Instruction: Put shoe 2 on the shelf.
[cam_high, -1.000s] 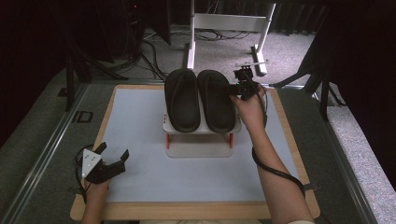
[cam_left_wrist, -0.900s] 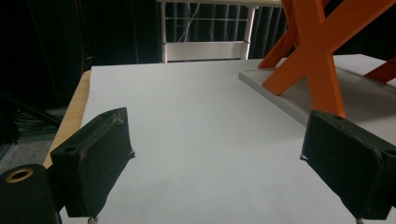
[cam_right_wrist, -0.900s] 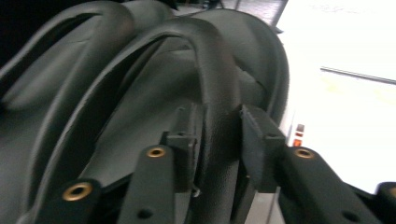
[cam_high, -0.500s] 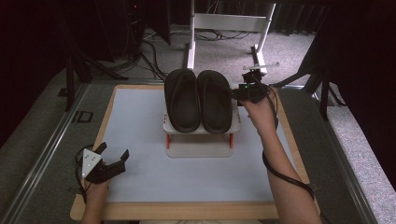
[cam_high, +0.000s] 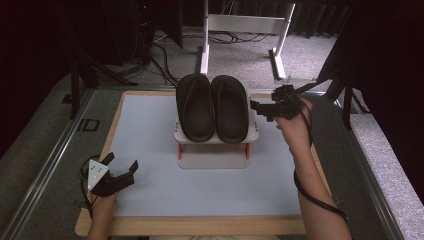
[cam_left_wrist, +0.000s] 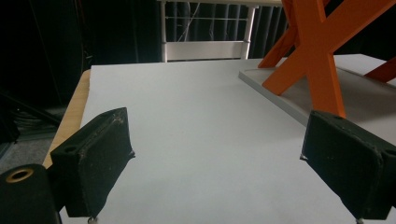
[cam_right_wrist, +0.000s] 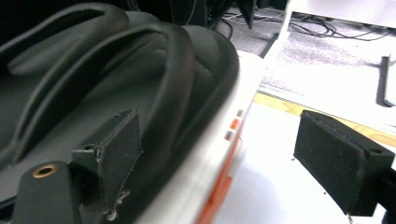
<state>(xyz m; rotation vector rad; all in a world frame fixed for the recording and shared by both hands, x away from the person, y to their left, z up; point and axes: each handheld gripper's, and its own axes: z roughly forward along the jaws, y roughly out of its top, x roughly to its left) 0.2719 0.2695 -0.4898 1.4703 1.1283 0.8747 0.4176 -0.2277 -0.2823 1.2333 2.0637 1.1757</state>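
Observation:
Two black slippers, a left one (cam_high: 194, 105) and a right one (cam_high: 230, 106), lie side by side on a small white rack (cam_high: 214, 155) with orange legs at the middle of the table. My right gripper (cam_high: 261, 109) hovers open just right of the right slipper (cam_right_wrist: 140, 102), jaws pointing left at its edge, nothing held. The rack's white top edge (cam_right_wrist: 205, 158) runs below the jaws. My left gripper (cam_high: 121, 171) rests open near the table's front left corner, nothing between its jaws. Its view shows the rack's orange legs (cam_left_wrist: 322, 60) and base plate (cam_left_wrist: 280, 95).
The pale table top (cam_high: 145, 130) has a wooden rim. A white metal frame (cam_high: 245, 25) stands on the carpet beyond the far edge, with cables on the floor. Dark stands flank both sides.
My right gripper has drawn back to the right, off the right slipper's edge, and now sits beside the rack. The left gripper has stayed put.

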